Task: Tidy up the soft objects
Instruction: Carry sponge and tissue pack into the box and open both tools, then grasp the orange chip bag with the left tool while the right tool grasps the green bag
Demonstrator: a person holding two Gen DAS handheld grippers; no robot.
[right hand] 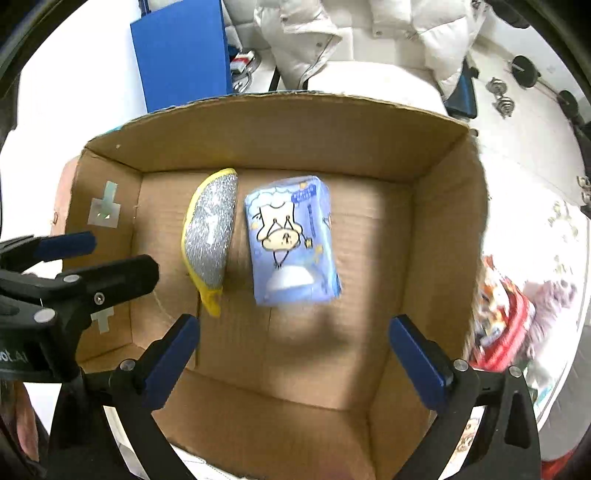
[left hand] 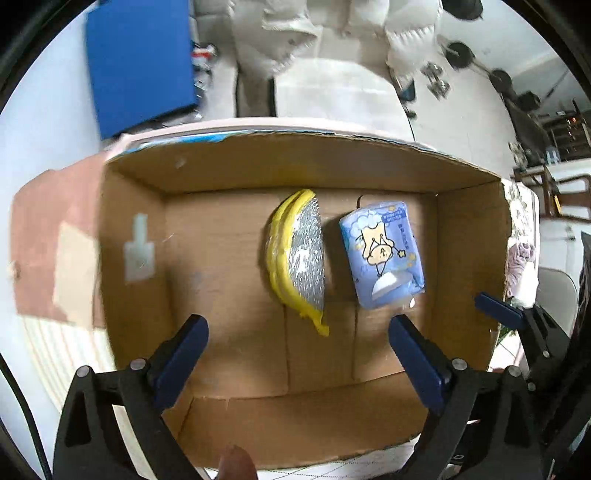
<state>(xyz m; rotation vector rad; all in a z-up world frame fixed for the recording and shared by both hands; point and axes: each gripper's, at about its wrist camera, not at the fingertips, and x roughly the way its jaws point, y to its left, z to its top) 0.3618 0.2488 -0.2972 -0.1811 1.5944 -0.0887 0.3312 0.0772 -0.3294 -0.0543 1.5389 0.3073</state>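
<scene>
Filling most of both wrist views, an open cardboard box [left hand: 140, 266] [right hand: 443, 229] sits below the two grippers, its brown floor and four walls in plain sight. Behind it stands a blue panel [left hand: 140, 62] [right hand: 181, 55], and beside that hangs a white puffy jacket [left hand: 295, 33] [right hand: 332, 33]. Past the box's right wall, the right wrist view shows a red, colourfully printed package [right hand: 506, 325], too blurred to identify.

On the box floor lie two soft things, side by side and just apart. To the right is a light blue tissue pack [left hand: 382, 254] [right hand: 291, 240] with a cartoon animal printed on it, lying flat. To its left is a yellow sponge with a silver scrubbing face [left hand: 297, 254] [right hand: 210, 240], crescent shaped and propped on its edge.

The left gripper [left hand: 297, 352] hovers over the near part of the box with its blue-padded fingers spread wide and nothing between them; it also shows at the left edge of the right wrist view [right hand: 66, 258]. The right gripper [right hand: 291, 354] hangs over the box too, its fingers equally wide apart and holding nothing. One of its blue fingertips [left hand: 498, 310] pokes in at the right edge of the left wrist view.
</scene>
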